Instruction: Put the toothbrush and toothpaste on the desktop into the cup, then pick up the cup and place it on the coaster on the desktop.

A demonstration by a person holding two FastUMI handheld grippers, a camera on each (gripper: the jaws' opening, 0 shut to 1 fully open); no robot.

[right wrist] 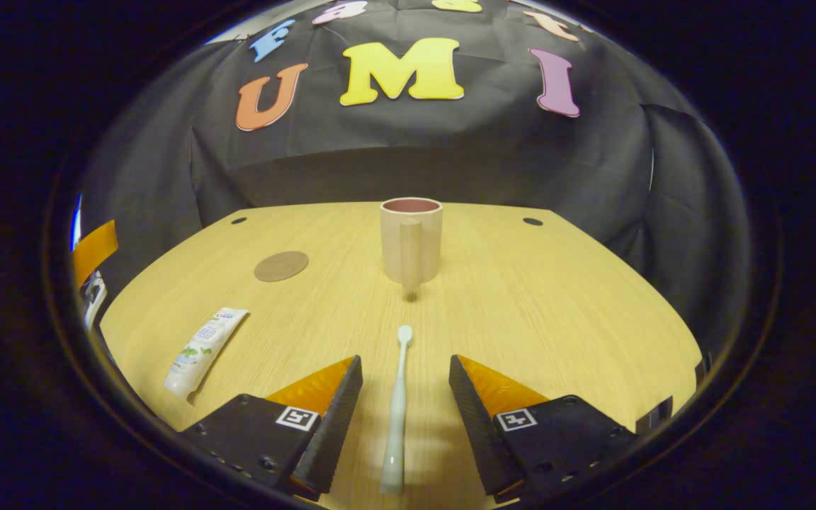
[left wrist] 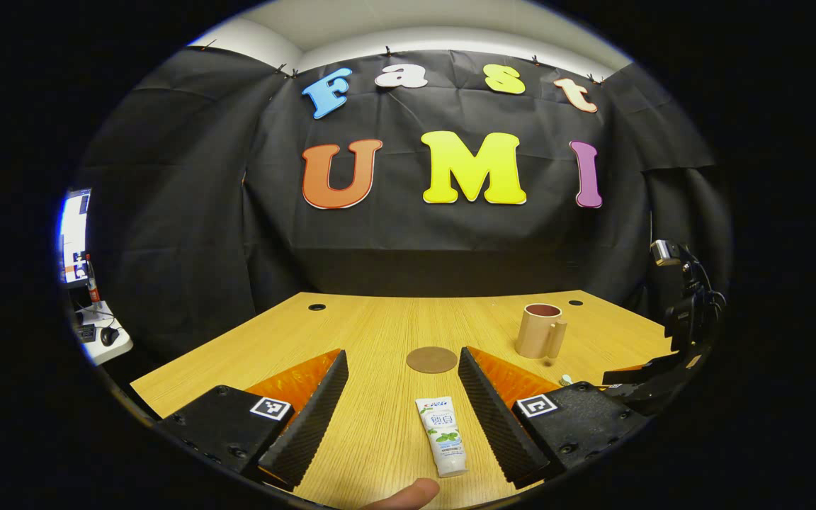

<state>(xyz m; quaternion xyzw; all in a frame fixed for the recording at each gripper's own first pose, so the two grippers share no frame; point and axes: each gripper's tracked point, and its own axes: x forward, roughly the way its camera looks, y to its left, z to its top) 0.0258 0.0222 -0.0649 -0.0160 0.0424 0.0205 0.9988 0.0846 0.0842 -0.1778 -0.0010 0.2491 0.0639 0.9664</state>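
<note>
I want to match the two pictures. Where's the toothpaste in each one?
Left gripper view: the toothpaste lies low in the middle, between the open fingers.
Right gripper view: the toothpaste lies at lower left, on the desk.
Shared landmark: the round coaster beyond it.

Toothbrush [right wrist: 397,404] before cup [right wrist: 411,241]

Illegible print on the toothpaste tube [left wrist: 442,433]; square coded markers on the hand-held grippers.

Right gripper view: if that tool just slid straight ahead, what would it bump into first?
The toothbrush already lies between the open fingers of the right tool, pointing forward. Straight past its head stands the cup, probably the first thing it would bump, though depth is hard to judge.
</note>
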